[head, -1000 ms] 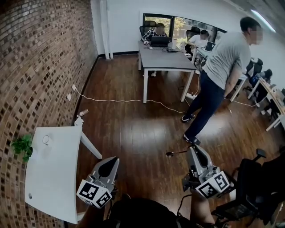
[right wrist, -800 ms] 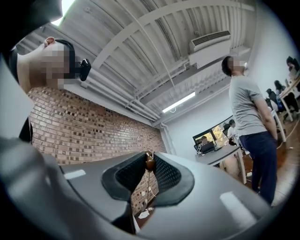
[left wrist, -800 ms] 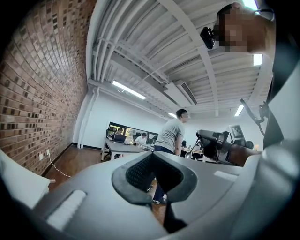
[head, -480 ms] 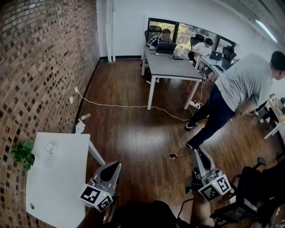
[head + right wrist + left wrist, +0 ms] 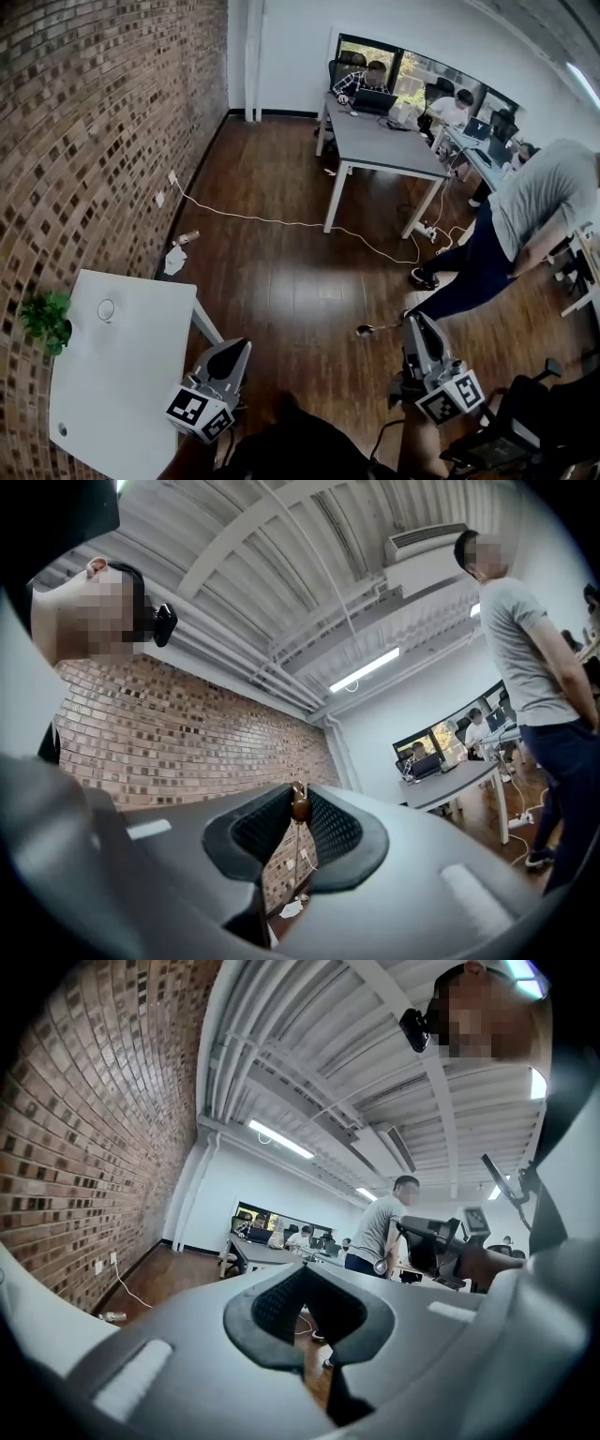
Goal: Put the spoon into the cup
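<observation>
My right gripper (image 5: 414, 324) is shut on the handle of a metal spoon (image 5: 367, 329), whose bowl sticks out to the left over the wood floor. In the right gripper view the spoon (image 5: 300, 806) shows end-on, pinched between the pads. The left gripper view catches the spoon's bowl (image 5: 381, 1265) too. My left gripper (image 5: 240, 348) is shut with nothing in it, beside the corner of the white table (image 5: 122, 384). A clear cup (image 5: 106, 309) stands far back on that table, well away from both grippers.
A small green plant (image 5: 47, 317) sits at the table's left edge against the brick wall (image 5: 94, 141). A white cable (image 5: 281, 223) and litter (image 5: 176, 259) lie on the floor. A person (image 5: 525, 234) stands at right, near an office chair (image 5: 525, 431). A grey desk (image 5: 384, 141) stands behind.
The whole view has shifted: the white table and cup sit nearer and more central, and the standing person has slid to the right edge. Both grippers keep their pose; the spoon stays gripped.
</observation>
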{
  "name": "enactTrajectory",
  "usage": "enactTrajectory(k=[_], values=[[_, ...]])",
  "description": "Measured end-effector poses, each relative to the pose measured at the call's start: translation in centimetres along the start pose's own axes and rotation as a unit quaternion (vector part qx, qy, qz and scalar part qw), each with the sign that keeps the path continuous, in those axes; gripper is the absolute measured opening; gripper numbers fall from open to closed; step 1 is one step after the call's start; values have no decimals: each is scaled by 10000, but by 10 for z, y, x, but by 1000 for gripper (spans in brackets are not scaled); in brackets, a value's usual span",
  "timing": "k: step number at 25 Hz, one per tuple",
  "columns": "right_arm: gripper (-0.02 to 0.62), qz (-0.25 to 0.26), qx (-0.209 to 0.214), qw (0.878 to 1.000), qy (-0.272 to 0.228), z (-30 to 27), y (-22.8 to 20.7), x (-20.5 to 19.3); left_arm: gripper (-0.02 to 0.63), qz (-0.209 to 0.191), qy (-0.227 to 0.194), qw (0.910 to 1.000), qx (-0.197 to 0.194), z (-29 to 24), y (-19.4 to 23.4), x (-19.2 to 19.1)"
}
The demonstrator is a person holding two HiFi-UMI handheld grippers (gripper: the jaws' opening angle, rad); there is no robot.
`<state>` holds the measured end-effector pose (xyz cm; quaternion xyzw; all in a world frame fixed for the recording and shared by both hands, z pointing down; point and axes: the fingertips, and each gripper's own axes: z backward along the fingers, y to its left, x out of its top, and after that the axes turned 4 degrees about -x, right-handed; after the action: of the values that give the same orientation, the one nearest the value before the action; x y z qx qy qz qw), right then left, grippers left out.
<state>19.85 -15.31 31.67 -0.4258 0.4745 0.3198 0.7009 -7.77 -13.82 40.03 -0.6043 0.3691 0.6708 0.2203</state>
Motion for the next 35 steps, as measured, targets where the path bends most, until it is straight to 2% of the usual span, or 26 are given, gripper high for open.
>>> enactTrajectory(k=[5, 13, 19, 29, 35], values=[[58, -173, 110, 9997, -115, -51, -26, 3, -6, -61, 9, 9999, 162, -33, 28, 12], [58, -113, 205, 9997, -110, -107, -73, 3, -6, -192, 58, 9992, 349, -85, 56, 19], [58, -148, 88, 9998, 59, -127, -75, -15, -6, -62, 137, 9994, 298, -90, 81, 17], [58, -63, -228, 9997, -109, -141, -82, -10, -6, -81, 292, 9995, 51, -102, 102, 23], [58, -91, -251, 9996, -127, -146, -74, -11, -6, -107, 316, 9994, -50, -102, 107, 25]])
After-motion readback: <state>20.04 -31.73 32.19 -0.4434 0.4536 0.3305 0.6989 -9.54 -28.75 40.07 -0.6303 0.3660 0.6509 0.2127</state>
